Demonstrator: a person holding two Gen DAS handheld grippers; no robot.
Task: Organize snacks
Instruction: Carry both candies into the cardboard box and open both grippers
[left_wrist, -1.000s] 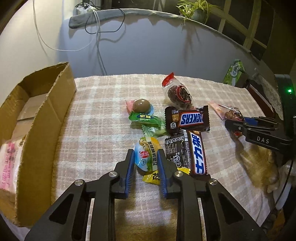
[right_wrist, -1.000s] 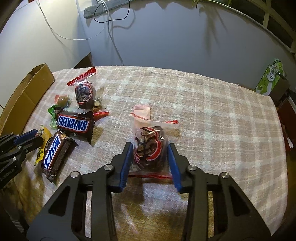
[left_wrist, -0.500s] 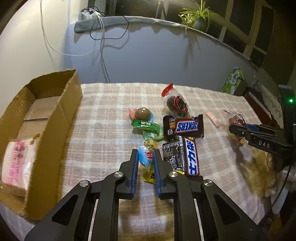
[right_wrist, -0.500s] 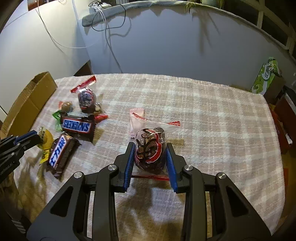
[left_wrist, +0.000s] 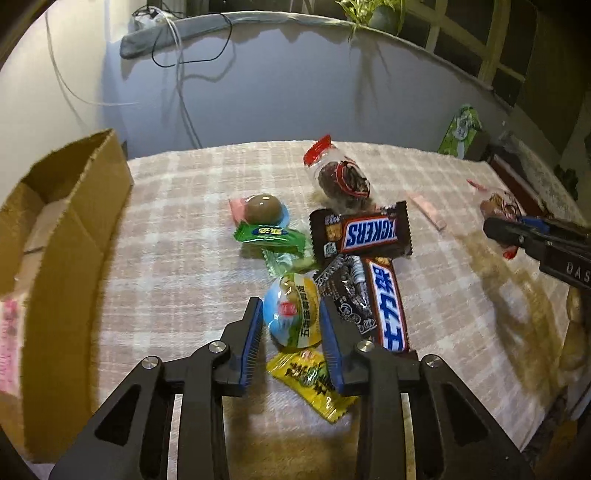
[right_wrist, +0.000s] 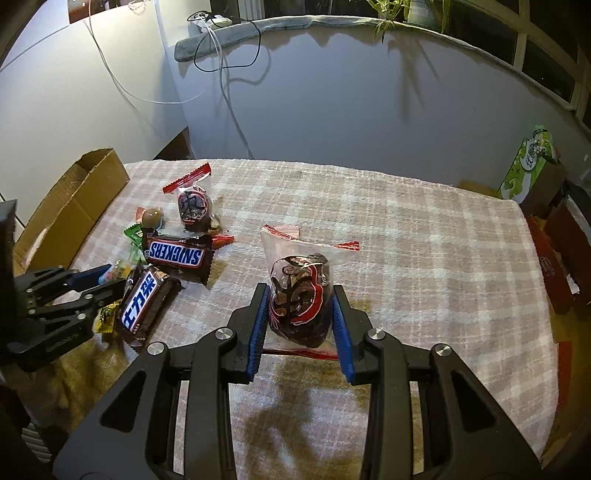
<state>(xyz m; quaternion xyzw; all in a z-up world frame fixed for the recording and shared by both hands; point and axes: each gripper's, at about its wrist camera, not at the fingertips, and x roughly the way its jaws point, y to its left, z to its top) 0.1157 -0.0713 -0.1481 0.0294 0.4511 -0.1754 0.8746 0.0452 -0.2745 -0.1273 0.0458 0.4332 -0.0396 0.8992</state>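
My left gripper (left_wrist: 291, 332) hangs low over the snack pile, its jaws opening. A round blue-and-green packet (left_wrist: 291, 317) lies between them on a yellow packet (left_wrist: 314, 384), with a thin gap at the left pad. Beside it lie two Snickers bars (left_wrist: 369, 230) (left_wrist: 384, 302), a green packet (left_wrist: 269, 234), a brown ball sweet (left_wrist: 262, 208) and a red-topped clear bag (left_wrist: 343, 177). My right gripper (right_wrist: 299, 314) is shut on a clear bag of dark snack (right_wrist: 299, 295), held just above the cloth. The cardboard box (left_wrist: 74, 206) stands at the left.
A plaid cloth (right_wrist: 424, 258) covers the table. A pink strip (left_wrist: 428, 210) lies right of the pile. A green carton (right_wrist: 528, 166) stands past the far right corner. Cables hang down the wall behind. The box holds a pink-printed bag (left_wrist: 9, 339).
The left jaws pinched narrow half a second ago and now stand wider around the round packet. The right jaws closed on the clear bag and raised it off the cloth.
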